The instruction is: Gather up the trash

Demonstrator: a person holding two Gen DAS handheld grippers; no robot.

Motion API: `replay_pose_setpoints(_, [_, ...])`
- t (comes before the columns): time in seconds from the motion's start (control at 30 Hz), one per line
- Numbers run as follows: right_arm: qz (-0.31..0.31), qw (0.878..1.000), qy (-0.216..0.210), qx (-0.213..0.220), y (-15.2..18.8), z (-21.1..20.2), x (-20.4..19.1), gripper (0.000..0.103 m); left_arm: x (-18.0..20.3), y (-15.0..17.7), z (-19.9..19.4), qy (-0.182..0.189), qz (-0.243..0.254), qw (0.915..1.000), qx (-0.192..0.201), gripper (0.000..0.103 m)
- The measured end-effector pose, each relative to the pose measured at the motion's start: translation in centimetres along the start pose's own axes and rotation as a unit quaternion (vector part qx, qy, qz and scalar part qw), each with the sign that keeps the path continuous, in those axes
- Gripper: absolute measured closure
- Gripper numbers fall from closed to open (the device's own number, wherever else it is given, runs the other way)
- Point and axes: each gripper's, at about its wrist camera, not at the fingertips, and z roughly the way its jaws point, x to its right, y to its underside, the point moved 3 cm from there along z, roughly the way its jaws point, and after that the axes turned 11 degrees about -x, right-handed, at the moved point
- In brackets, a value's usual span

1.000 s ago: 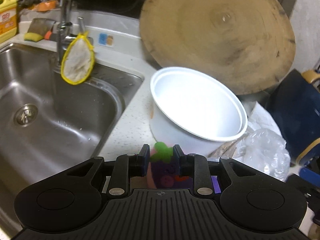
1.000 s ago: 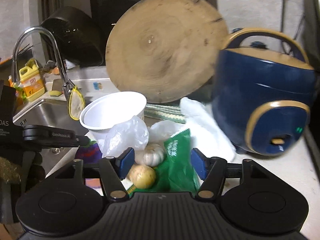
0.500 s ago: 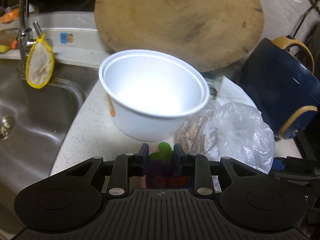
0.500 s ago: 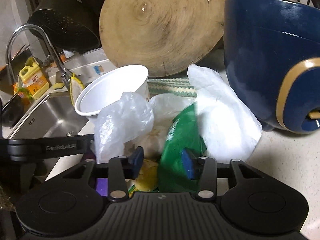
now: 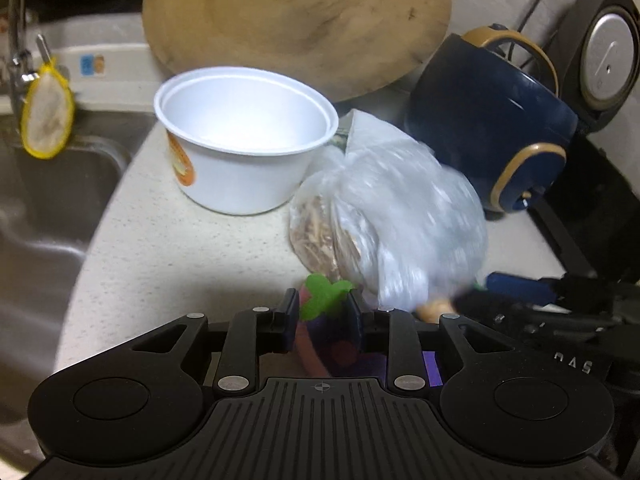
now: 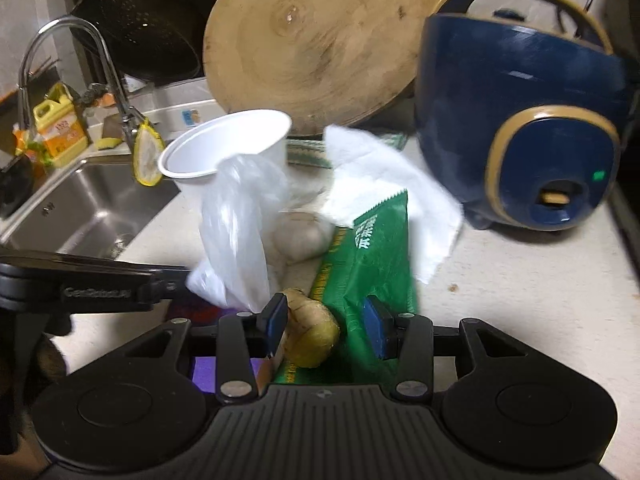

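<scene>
My left gripper (image 5: 323,320) is shut on a small purple toy with a green leafy top (image 5: 326,300), held over the countertop. A white disposable bowl (image 5: 244,136) stands ahead of it, and a clear plastic bag (image 5: 392,224) holding something brown lies to its right. In the right wrist view, my right gripper (image 6: 326,326) is partly closed around a green wrapper (image 6: 372,264) and a piece of ginger (image 6: 312,328). The clear bag (image 6: 236,232), a garlic bulb (image 6: 300,236), white paper (image 6: 384,184) and the bowl (image 6: 228,152) lie beyond.
A round wooden board (image 6: 320,40) leans on the back wall. A blue rice cooker (image 6: 520,120) stands at the right. A steel sink (image 6: 88,208) with a tap (image 6: 80,52) is at the left. Yellow detergent bottle (image 6: 60,132) stands behind the sink.
Both grippers have pulled back slightly and turned right. The right jaws closed in from wide open around the green wrapper and ginger. The left still holds the purple toy.
</scene>
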Motion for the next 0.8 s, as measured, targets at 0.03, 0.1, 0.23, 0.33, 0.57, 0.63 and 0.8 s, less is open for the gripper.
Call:
replay_pose_setpoints(0.03, [0.0, 1.0, 0.009, 0.0, 0.1, -0.1, 0.0, 0.061, 0.1, 0.2, -0.3, -0.012, 0.003, 0.9999, 0.003, 0.073])
replay_pose_setpoints(0.1, [0.002, 1.0, 0.025, 0.001, 0.2, -0.3, 0.0, 0.061, 0.0, 0.5, -1.0, -0.036, 0.004, 0.9993, 0.005, 0.073])
replay_pose_setpoints(0.23, [0.009, 0.999, 0.031, 0.006, 0.2, -1.2, -0.1, 0.06, -1.3, 1.0, -2.3, -0.036, -0.019, 0.9991, 0.012, 0.073])
replay_pose_setpoints(0.33, [0.001, 1.0, 0.021, 0.023, 0.1, -2.3, -0.8, 0.057, -2.2, 1.3, -3.0, -0.024, -0.043, 0.9987, 0.013, 0.073])
replay_pose_setpoints(0.57, [-0.007, 1.0, 0.029, -0.001, 0.8, -0.8, -2.0, 0.057, -2.2, 2.7, -3.2, 0.009, -0.065, 0.9978, -0.011, 0.073])
replay_pose_setpoints(0.63, [-0.006, 1.0, 0.025, -0.009, 1.3, -0.5, -2.4, 0.057, -2.2, 3.0, -3.1, 0.008, -0.066, 0.9977, -0.011, 0.073])
replay_pose_setpoints(0.8, [-0.008, 0.999, 0.0, -0.031, 2.8, -0.7, -4.3, 0.057, -3.1, 3.6, -3.8, -0.001, -0.079, 0.9969, 0.001, 0.073])
